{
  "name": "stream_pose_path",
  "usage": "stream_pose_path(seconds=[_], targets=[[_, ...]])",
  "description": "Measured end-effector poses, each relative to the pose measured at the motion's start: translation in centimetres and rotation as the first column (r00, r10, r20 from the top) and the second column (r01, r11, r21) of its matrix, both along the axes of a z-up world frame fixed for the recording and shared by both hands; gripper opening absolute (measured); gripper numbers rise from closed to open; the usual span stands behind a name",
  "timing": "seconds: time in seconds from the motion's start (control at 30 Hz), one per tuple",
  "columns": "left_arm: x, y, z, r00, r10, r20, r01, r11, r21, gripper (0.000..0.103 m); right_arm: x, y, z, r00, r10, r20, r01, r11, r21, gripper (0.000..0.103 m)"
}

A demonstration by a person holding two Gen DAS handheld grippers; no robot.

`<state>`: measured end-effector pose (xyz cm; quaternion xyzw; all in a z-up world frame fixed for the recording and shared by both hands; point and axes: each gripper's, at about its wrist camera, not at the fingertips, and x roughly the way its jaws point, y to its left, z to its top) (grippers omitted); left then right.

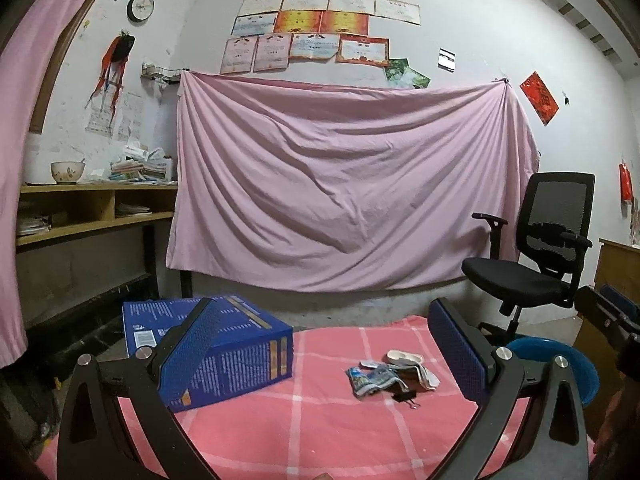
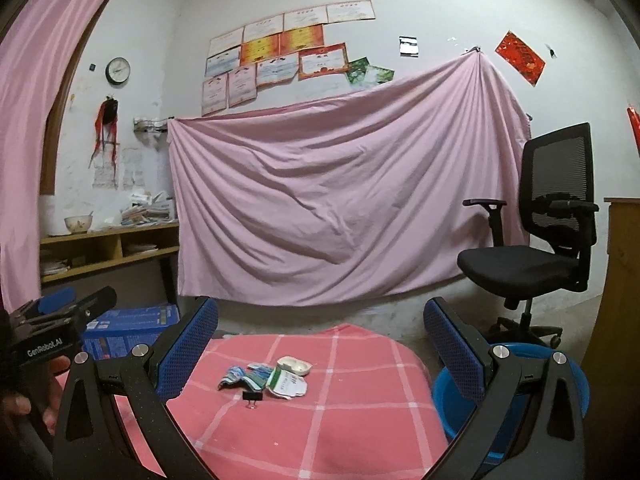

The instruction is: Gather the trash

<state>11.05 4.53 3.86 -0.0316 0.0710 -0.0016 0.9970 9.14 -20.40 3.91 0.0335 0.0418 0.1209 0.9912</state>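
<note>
Both tongs, left tongs [image 1: 324, 344] and right tongs [image 2: 320, 340], gaping wide, empty. Trash pile [image 2: 266, 378] mid-bench on checked cloth [image 2: 340, 432]; binder clip [image 2: 252, 397] just nearside. Risk: snagging clip or cloth, wrappers scattering.

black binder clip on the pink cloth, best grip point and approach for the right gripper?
Take the binder clip by its black body, the bulkiest part; the thin wire handles point toward the camera and would likely slip. Come from above with the right gripper, fingers either side of the body. The crumpled wrappers lie just behind it, so stay on the near side.
</note>
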Motion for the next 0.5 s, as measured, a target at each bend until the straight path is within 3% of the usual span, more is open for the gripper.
stream_pose_path(seconds=[0.27, 0.5], targets=[[1.4, 0.6, -0.4, 1.0, -0.011, -0.019, 0.011, 1.0, 0.002, 0.102, 2.4, 1.2, 0.1, 0.999, 0.009, -0.034, -0.01, 1.0, -0.015, 0.103], [6.0, 0.5, -1.3, 0.984, -0.057, -0.167, 0.06, 0.998, 0.011, 0.101, 6.8, 1.4, -0.7, 0.984, 0.038, -0.171, -0.038, 0.999, 0.004, 0.103]])
